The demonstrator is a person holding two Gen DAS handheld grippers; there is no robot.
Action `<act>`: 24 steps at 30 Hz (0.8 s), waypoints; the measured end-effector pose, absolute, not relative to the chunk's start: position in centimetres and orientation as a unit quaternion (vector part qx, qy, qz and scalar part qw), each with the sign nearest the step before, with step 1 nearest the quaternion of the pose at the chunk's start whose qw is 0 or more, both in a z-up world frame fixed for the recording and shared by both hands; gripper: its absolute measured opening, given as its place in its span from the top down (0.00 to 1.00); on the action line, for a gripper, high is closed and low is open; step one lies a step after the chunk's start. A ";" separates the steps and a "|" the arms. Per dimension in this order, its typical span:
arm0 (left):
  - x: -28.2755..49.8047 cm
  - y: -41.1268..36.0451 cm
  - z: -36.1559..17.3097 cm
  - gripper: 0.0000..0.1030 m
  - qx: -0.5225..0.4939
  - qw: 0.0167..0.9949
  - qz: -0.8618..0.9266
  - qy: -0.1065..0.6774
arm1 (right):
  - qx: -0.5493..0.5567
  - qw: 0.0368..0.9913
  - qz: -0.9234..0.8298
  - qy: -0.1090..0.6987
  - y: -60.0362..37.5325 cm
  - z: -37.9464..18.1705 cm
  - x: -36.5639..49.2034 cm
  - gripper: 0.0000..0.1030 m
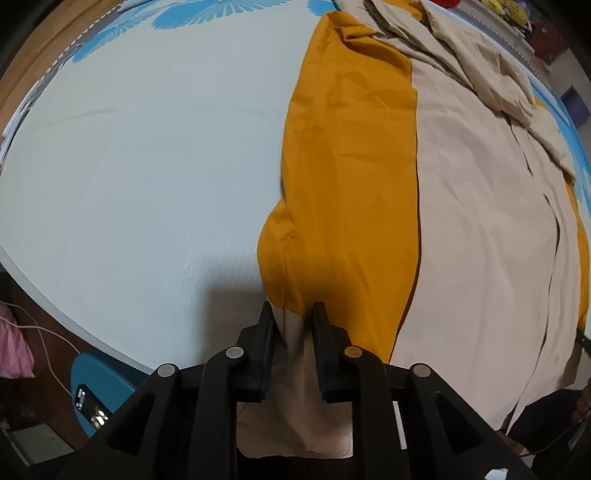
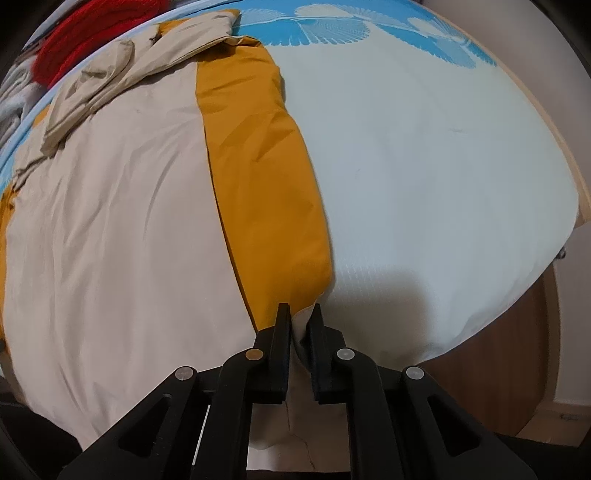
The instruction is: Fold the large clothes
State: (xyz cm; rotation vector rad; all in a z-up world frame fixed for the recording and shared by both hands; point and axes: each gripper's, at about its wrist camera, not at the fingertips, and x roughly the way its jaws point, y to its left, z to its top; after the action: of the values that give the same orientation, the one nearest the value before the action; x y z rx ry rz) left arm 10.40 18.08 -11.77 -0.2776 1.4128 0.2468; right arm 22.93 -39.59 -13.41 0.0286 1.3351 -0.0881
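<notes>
A large beige coat (image 1: 480,229) with a mustard-yellow lining (image 1: 351,177) lies spread on the pale blue bed sheet (image 1: 147,177). Its front panel is turned back, showing the yellow lining as a long strip. My left gripper (image 1: 293,314) is shut on the coat's hem at the near end of the yellow strip. In the right wrist view the same coat (image 2: 110,221) and yellow strip (image 2: 266,184) lie on the sheet (image 2: 443,166). My right gripper (image 2: 300,317) is shut on the hem corner of the coat there.
A red garment (image 2: 92,33) and grey clothes lie at the bed's far edge. The sheet has a blue feather print (image 2: 369,29). A blue stool with a phone (image 1: 92,402) and a white cable stand left of the bed. Wooden floor (image 2: 517,350) is on the right.
</notes>
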 end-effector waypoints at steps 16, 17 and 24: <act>10.6 15.9 -9.5 0.96 -0.107 0.780 0.105 0.608 | 0.013 0.811 -0.030 0.584 -39.2 -11.4 22.0 0.96; 10.3 15.9 -8.9 0.96 -0.113 0.786 0.103 0.599 | 0.016 0.815 -0.028 0.578 -39.2 -11.0 21.9 0.96; 9.2 12.9 -4.1 0.97 -0.115 0.835 0.067 0.533 | 0.049 0.851 0.011 0.523 -39.1 -5.9 21.0 0.97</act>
State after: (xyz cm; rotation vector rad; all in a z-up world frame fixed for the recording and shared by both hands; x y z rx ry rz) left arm 9.21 12.87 -4.11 -0.2446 1.1296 0.1425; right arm 20.99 -39.05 -5.87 0.1028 1.1005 0.0241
